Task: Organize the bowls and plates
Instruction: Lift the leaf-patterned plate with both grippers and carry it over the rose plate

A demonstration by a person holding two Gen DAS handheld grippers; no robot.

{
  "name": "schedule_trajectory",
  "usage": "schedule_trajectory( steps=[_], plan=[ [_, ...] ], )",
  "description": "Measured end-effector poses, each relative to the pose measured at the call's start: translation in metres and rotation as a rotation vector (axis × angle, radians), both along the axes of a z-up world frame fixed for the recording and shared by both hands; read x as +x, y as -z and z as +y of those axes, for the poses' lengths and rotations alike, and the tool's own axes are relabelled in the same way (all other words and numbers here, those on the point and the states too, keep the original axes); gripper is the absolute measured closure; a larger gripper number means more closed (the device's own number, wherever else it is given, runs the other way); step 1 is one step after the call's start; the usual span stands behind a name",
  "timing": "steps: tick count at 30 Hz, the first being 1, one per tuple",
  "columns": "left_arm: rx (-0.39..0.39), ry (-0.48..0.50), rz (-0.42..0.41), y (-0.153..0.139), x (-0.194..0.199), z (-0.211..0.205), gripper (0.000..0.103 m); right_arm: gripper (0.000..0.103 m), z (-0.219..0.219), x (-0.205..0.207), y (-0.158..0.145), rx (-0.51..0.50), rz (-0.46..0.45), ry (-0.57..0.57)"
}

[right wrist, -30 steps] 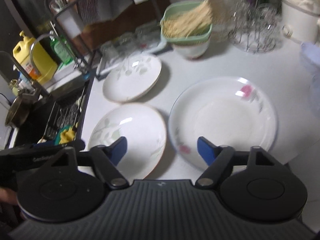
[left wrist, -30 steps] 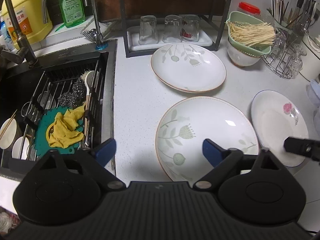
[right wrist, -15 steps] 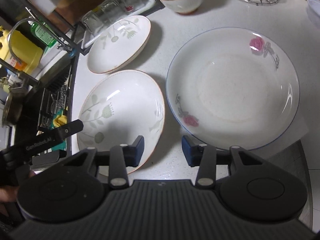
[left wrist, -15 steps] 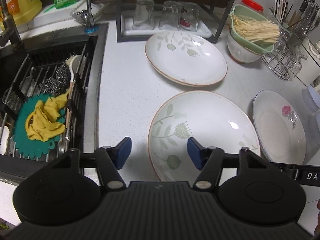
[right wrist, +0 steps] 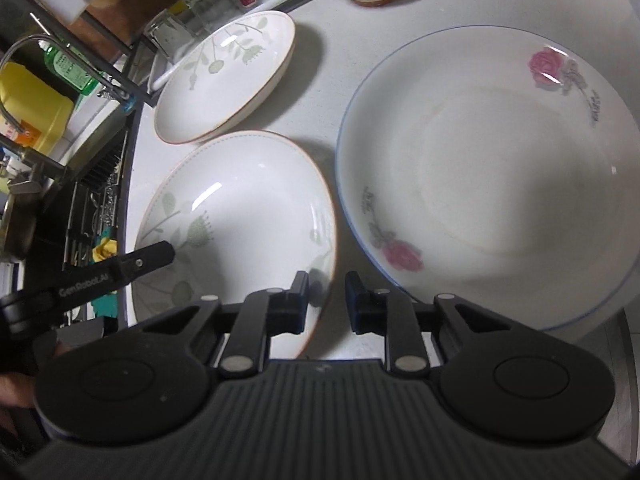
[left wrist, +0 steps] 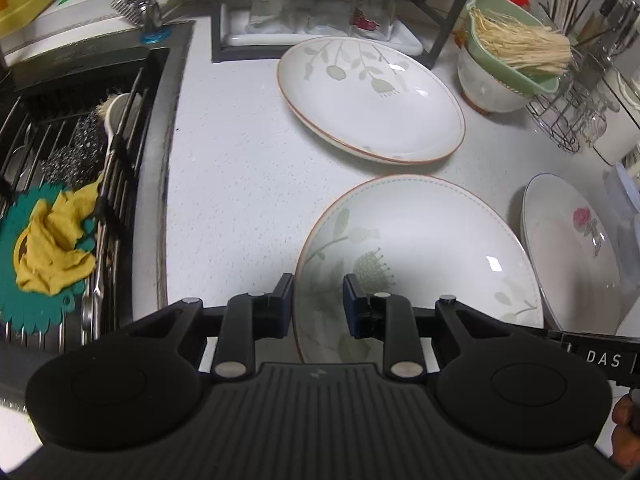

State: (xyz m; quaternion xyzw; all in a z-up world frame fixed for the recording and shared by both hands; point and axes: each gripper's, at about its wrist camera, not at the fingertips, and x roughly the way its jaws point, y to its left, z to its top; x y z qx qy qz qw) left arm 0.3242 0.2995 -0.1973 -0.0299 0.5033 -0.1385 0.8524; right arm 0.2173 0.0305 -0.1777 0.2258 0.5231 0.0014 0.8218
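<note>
Three plates lie on the white counter. The near green-flower plate (left wrist: 420,256) (right wrist: 240,232) has its left rim between the jaws of my left gripper (left wrist: 318,300), which straddles the rim and is closing on it. A second green-leaf plate (left wrist: 368,96) (right wrist: 224,76) lies behind it. A rose plate (left wrist: 568,252) (right wrist: 488,168) lies to the right. My right gripper (right wrist: 327,300) has narrowed and straddles the right rim of the near green-flower plate, beside the rose plate. The left gripper's finger (right wrist: 116,268) shows in the right wrist view.
A sink (left wrist: 60,128) with a rack, yellow cloth (left wrist: 52,248) and scrubbers is at the left. A rack with upturned glasses (left wrist: 320,4) stands at the back. A white bowl (left wrist: 488,84) holding a green strainer of sticks, and a wire holder (left wrist: 568,116), stand at back right.
Both grippers have narrowed from wide open and moved down and forward. The left one now straddles the near plate's left rim; the right one reached its right rim.
</note>
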Motion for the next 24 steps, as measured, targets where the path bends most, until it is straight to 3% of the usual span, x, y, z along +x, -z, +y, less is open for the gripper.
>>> schedule_trajectory(
  steps=[4,11,24],
  plan=[
    [-0.016,0.024,-0.009,0.005,0.006,0.002,0.073,0.083,0.006,0.002,0.001,-0.017,-0.032,-0.01],
    [-0.151,0.028,0.052,0.007,0.018,0.022,0.073,0.081,0.01,0.007,0.0,-0.049,-0.047,-0.04],
    [-0.259,-0.004,0.128,-0.024,0.023,0.032,0.073,0.081,-0.001,0.013,-0.028,-0.003,-0.045,-0.048]
  ],
)
